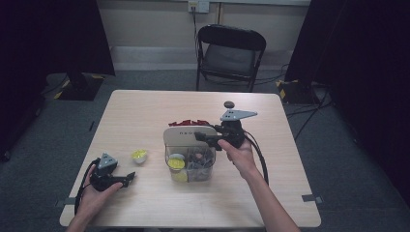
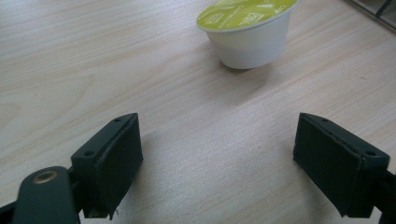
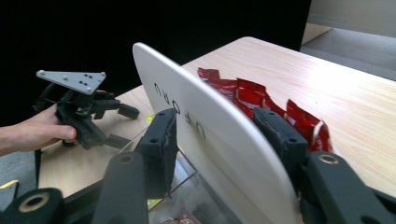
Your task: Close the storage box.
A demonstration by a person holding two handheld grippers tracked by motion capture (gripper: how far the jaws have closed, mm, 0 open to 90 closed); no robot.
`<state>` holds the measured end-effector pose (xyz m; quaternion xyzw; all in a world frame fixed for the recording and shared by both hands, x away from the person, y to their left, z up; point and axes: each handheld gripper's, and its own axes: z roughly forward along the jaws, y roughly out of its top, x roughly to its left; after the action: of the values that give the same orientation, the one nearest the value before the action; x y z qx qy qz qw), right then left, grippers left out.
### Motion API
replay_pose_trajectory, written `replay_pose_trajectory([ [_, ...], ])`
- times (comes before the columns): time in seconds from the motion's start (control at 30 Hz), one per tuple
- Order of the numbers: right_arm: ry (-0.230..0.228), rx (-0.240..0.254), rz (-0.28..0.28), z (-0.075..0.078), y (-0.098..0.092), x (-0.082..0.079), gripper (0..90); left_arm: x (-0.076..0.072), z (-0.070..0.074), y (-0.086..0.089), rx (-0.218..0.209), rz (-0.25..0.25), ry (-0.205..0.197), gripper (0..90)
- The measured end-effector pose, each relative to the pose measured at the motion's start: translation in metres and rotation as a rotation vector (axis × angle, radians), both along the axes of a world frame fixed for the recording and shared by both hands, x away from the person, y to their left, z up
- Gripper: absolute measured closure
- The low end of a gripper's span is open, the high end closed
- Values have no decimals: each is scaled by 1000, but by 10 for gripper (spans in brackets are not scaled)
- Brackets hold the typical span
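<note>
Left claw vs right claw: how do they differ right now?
The left claw is open with nothing between its jaws, low over the table; the right claw is shut on the white lid, raised over the clear box. Each is held in one hand.

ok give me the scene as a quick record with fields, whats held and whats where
right gripper: jaws shut on the white lid, held upright at the back of the clear box
left gripper: jaws open with nothing between them, low over the table
capsule: white cup with a green top, on the table ahead of the left gripper
clear box: holds capsules, some green-topped
red packets: on the table behind the lid
</note>
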<state>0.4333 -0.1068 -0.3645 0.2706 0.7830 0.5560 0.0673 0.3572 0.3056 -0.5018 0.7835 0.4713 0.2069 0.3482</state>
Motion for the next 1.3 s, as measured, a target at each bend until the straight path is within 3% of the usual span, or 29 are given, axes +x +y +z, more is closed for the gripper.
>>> replay_pose_trajectory([
  [1.3, 14, 1, 61, -8, 0, -20, 513, 3, 0, 1, -6, 9, 0, 148],
])
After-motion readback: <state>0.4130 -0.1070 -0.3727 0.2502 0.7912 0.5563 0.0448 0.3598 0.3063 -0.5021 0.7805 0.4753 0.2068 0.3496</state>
